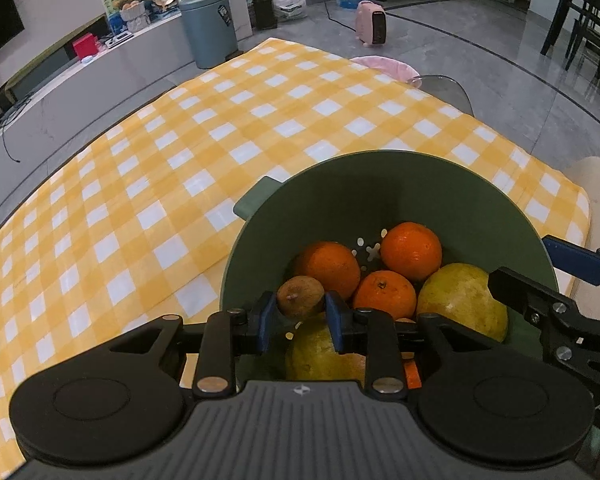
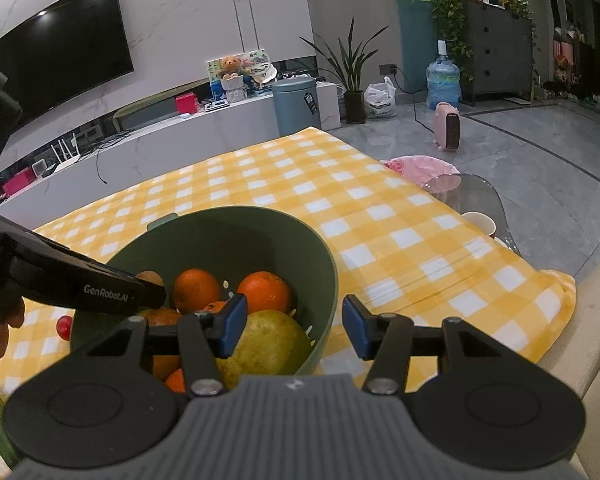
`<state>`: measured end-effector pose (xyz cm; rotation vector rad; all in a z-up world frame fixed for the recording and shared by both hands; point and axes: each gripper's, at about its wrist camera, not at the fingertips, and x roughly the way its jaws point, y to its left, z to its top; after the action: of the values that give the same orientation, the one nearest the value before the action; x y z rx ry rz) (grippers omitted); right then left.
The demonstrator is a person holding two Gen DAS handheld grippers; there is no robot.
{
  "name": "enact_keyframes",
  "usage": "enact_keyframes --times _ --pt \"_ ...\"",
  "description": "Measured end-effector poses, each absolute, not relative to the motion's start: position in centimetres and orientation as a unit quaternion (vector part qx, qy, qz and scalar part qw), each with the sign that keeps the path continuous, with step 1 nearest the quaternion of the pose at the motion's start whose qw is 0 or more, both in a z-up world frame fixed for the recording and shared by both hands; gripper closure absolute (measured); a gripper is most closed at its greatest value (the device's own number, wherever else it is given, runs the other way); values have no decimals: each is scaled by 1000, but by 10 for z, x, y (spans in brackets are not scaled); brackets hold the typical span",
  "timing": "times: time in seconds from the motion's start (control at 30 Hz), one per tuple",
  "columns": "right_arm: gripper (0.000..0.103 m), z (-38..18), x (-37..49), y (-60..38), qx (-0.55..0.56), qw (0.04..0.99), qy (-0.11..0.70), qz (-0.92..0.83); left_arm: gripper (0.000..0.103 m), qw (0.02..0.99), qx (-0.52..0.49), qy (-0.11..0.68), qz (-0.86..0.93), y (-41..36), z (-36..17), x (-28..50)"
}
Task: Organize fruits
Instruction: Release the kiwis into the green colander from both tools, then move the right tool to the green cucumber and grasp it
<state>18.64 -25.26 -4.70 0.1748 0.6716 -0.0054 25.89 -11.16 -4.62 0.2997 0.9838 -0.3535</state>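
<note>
I am holding my left gripper (image 1: 300,312) low in the frame of its own camera, over the near side of the green bowl (image 1: 380,184), and its blue pads are sitting on either side of a small brown kiwi (image 1: 300,296); the pads look to be touching it, though I cannot tell how firmly they are pressing. The bowl is standing on the yellow checked tablecloth (image 1: 220,128), filling the lower right of the left view, and its bottom is perforated. Inside it three oranges (image 1: 411,251) are lying toward the far side, with a large yellow-green fruit (image 1: 460,300) at the right and another one (image 1: 320,354) just below the kiwi, under my pads. I am keeping my right gripper (image 2: 295,326) open at the lower centre of its view, with nothing between the pads: the left pad is hanging over the bowl's right side, above the yellow-green fruit, and the right pad is hanging outside the rim over the cloth. At the lower left of the right view a small red fruit (image 2: 64,327) is lying on the cloth beside the bowl.
</note>
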Motion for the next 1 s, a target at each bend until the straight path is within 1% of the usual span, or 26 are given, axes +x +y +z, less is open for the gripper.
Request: enact_keyframes --times 0.07,0.13,0.27,0.37,0.43,0.57,0.67,1.0 --pt "53 -47 186 -253 85 941 328 -2 70 856 139 468 -168 -111 -46 259" --pt "53 -47 186 -253 86 941 328 -2 67 856 139 468 -168 -110 -46 258" --pt "53 -46 186 -253 85 942 326 -3 67 859 127 465 -172 -105 -39 253" --pt "53 -46 186 -252 84 942 325 -3 66 866 117 453 -173 -97 -27 244" --pt "53 -46 186 -252 83 942 324 -1 62 872 110 445 -170 -90 -16 236" --pt "52 -43 182 -250 76 945 317 3 60 883 94 434 -151 -68 3 217" --pt "48 -39 178 -247 66 950 307 9 59 886 79 438 -128 -48 10 206" --pt "47 -23 162 -226 25 960 277 40 59 877 55 471 -73 19 9 168"
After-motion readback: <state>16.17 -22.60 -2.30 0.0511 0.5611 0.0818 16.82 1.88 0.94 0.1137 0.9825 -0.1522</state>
